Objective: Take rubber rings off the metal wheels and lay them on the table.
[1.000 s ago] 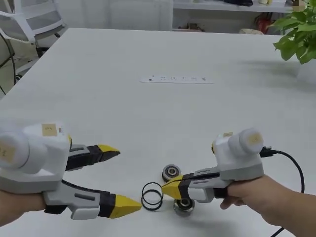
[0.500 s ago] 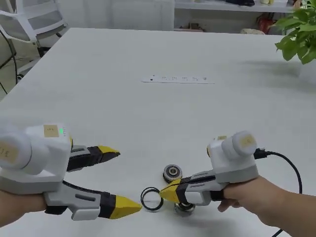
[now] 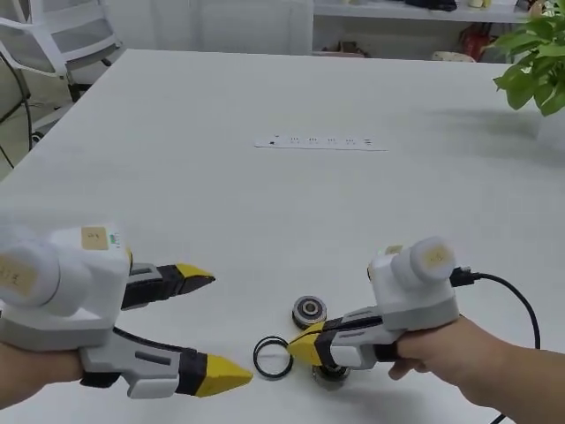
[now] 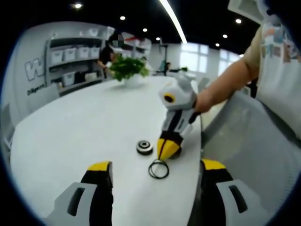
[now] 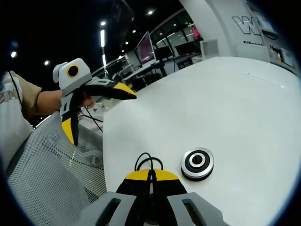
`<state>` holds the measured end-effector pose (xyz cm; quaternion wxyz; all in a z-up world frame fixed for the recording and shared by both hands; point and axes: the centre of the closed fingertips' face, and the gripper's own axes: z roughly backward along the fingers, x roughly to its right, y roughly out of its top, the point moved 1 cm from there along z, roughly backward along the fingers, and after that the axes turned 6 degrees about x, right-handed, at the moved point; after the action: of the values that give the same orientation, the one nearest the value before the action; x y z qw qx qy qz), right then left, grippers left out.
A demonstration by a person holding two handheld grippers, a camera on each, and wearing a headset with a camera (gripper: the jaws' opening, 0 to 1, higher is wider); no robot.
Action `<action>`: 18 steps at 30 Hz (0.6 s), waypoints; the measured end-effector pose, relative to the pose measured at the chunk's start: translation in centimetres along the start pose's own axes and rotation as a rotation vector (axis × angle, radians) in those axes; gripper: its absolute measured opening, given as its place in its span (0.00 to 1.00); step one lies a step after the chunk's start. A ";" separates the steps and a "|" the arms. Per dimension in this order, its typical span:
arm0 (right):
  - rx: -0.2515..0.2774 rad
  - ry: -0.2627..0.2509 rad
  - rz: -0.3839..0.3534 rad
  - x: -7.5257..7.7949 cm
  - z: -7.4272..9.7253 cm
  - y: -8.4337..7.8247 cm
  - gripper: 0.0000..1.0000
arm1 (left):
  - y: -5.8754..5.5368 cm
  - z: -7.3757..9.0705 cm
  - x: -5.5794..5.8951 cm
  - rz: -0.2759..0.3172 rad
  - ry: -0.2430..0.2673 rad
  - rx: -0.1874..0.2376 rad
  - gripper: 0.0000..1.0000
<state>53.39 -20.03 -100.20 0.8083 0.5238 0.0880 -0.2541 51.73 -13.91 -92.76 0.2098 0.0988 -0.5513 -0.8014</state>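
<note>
Near the table's (image 3: 265,203) front edge, the right gripper (image 3: 298,343), jaws closed, touches the rubber rings (image 3: 272,357); the left gripper (image 3: 229,326) gapes wide.

Second metal wheel (image 3: 332,373): directly beneath the right gripper (image 3: 297,343), only a sliver of rim showing under the closed jaws. Rubber rings (image 5: 148,162): the near ends of the loops vanish behind that gripper's tips, so it cannot be told whether they are pinched, nor how many overlap. Cable (image 3: 516,291): trails behind the right gripper and is cut off at the bottom edge. Left gripper (image 3: 229,327): rear body is cropped by the left edge. White strip (image 3: 320,141), far ahead of both grippers: markings are too small to read.
</note>
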 end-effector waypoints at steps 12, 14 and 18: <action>0.030 -0.014 0.016 0.1 0.5 0.7 0.10 | -0.2 -0.2 -0.1 0.002 -0.004 -0.011 0.76; 0.035 -0.015 0.018 0.0 0.6 0.9 0.12 | -0.3 -0.1 -0.1 0.004 -0.002 -0.012 0.77; 0.046 -0.019 0.027 0.0 0.9 1.3 0.17 | -0.3 -0.1 -0.1 0.006 0.000 -0.013 0.77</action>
<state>53.95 -20.44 -98.74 0.8001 0.5410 0.0676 -0.2502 51.82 -13.85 -93.10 0.2128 0.0956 -0.5463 -0.8045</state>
